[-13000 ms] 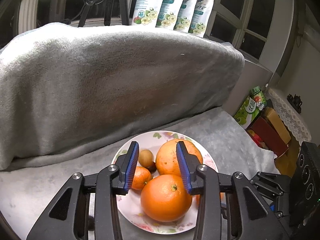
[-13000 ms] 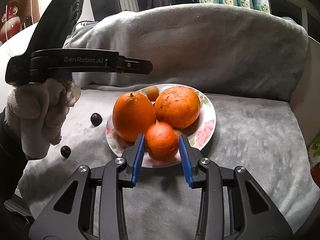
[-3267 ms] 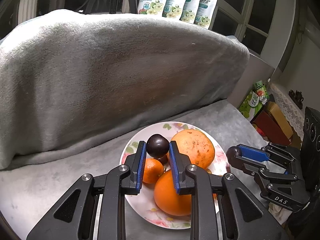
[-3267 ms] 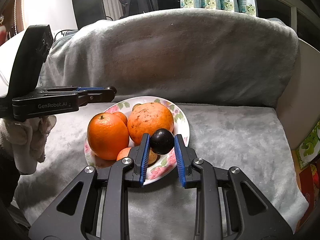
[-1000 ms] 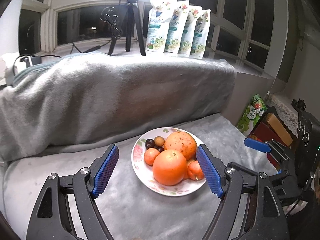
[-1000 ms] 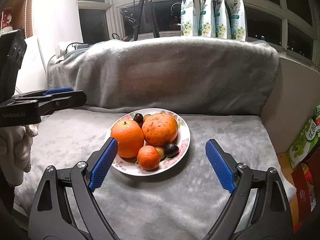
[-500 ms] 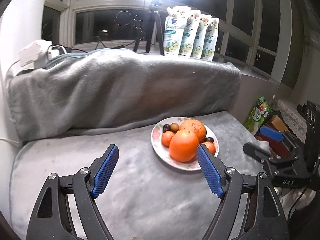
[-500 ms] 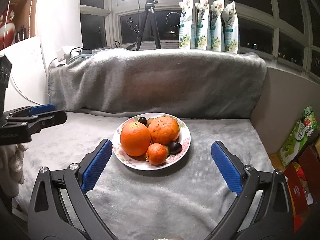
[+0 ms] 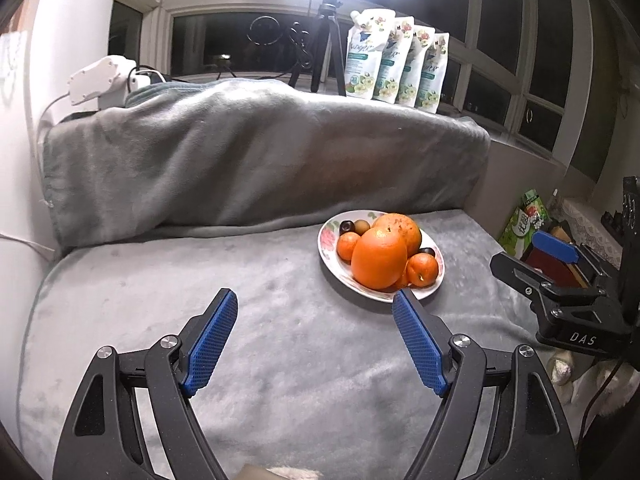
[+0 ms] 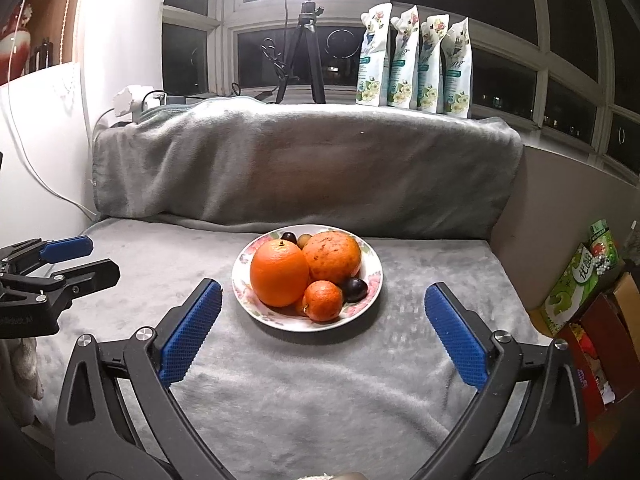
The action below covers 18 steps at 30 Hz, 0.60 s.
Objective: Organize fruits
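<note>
A flowered plate (image 10: 370, 280) on the grey blanket holds two big oranges (image 10: 279, 273), a small mandarin (image 10: 323, 301), two dark plums (image 10: 355, 289) and a small brown fruit. In the left wrist view the plate (image 9: 329, 258) lies ahead and to the right. My left gripper (image 9: 316, 302) is open and empty, held back from the plate. My right gripper (image 10: 322, 294) is open and empty, with the plate ahead between its fingers. Each gripper shows in the other's view: the left gripper (image 10: 86, 260) and the right gripper (image 9: 532, 258).
A blanket-covered backrest (image 10: 304, 168) rises behind the plate. Pouches (image 10: 416, 60) and a tripod (image 10: 300, 52) stand on the window sill. Boxes and snack packs (image 10: 588, 276) sit beyond the seat's right edge. A white wall (image 9: 16, 200) bounds the left.
Both grippers have drawn back and up from the plate, so it looks smaller. The left gripper has also swung to the left. Both stay open and empty.
</note>
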Motion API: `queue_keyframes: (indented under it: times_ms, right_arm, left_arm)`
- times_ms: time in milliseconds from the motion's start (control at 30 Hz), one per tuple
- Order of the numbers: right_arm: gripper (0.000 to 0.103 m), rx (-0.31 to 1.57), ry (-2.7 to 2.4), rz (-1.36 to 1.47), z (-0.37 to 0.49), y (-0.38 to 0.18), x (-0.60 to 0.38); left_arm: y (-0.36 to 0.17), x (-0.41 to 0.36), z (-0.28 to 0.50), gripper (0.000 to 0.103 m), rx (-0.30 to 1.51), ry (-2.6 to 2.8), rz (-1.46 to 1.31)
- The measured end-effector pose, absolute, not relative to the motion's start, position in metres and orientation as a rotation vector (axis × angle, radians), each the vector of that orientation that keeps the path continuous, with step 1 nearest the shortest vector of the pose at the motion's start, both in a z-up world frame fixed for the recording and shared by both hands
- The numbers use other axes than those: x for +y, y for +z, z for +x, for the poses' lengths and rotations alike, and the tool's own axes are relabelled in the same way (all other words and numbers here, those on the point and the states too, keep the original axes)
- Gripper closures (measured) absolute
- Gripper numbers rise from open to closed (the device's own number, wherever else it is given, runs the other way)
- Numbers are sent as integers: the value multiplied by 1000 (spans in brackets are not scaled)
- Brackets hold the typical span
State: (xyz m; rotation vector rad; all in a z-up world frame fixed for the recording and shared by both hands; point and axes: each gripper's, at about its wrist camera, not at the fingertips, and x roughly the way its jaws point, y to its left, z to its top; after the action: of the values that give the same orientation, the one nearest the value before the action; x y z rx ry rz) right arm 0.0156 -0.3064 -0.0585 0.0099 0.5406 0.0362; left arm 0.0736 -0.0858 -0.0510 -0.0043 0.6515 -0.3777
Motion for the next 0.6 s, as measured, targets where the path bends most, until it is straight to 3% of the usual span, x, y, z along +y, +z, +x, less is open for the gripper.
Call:
queue_keyframes:
  times_ms: [600]
  right_arm:
    - [0, 538, 37, 19, 13, -58, -306]
  left_arm:
    - [-48, -83, 66, 23, 644, -356, -6]
